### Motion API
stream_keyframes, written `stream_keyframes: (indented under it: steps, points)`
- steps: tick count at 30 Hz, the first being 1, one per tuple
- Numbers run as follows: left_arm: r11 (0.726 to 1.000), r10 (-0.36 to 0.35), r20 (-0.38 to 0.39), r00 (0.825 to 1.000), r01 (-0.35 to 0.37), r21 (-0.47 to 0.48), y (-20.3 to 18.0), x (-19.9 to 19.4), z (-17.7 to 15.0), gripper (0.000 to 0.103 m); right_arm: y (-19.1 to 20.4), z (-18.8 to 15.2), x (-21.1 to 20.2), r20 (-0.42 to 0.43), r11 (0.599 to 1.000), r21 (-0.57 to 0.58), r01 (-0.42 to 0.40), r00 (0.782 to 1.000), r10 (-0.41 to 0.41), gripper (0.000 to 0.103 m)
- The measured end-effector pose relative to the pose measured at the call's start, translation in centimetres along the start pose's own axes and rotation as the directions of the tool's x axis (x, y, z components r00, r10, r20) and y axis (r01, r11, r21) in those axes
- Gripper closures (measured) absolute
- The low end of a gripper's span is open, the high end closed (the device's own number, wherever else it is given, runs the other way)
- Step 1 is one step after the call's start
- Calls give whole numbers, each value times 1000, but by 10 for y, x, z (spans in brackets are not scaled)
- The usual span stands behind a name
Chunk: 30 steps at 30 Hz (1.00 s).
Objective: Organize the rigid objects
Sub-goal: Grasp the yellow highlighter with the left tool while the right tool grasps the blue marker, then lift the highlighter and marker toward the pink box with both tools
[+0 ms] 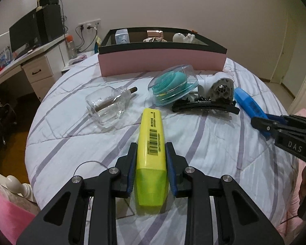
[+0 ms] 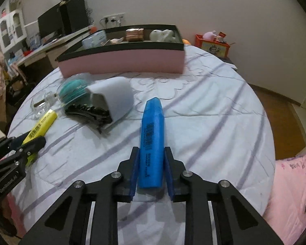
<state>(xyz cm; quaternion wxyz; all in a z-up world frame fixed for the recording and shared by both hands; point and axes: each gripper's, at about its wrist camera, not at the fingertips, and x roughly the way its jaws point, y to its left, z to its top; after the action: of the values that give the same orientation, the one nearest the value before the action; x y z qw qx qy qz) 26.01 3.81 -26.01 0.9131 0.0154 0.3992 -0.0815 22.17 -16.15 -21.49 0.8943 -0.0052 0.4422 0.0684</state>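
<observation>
Left gripper [image 1: 151, 153] pinches barcoded yellow highlighter [image 1: 151, 143]; "DAS"-marked right gripper [image 2: 152, 159] pinches blue highlighter [image 2: 152, 138].

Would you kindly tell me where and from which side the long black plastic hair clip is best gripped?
Grip the long black plastic hair clip across its narrow middle, probably coming from above. It lies flat on the striped bedspread, long and slim, with the grey-faced white device crowding it behind, so a side approach looks blocked.

Bare quilt [image 2: 204, 106] right of hair clip [image 2: 87, 114].
</observation>
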Motion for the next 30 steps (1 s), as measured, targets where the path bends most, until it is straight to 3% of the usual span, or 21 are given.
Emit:
stream_keyframes:
  steps: [4, 9, 12, 13, 14, 30]
  points:
    - [1000, 1, 0, 1000, -1, -4, -1, 5, 3, 74, 3, 9, 10, 10, 1000, -16, 24, 1000, -23, 78]
    - [1000, -21, 20, 1000, 21, -18, 3, 4, 2, 75, 8, 23, 23, 17, 998, -40, 57, 998, -56, 60]
    - [999, -34, 31, 999, 35, -30, 6, 3, 1, 77, 11, 25, 28, 31, 995, -72, 72, 997, -70, 64]
    - [999, -39, 33, 999, 40, -37, 7, 3, 2, 77, 11, 25, 28, 32, 995, -76, 63, 998, -61, 76]
    - [998, -42, 33, 999, 43, -41, 8, 3, 2, 77, 12, 25, 27, 37, 995, -80, 62, 998, -59, 77]
    - [997, -57, 117, 992, 62, -39, -7, -35, 17, 77, 37, 12, -29, 170, 993, -66, -102, 979, 111, 76]
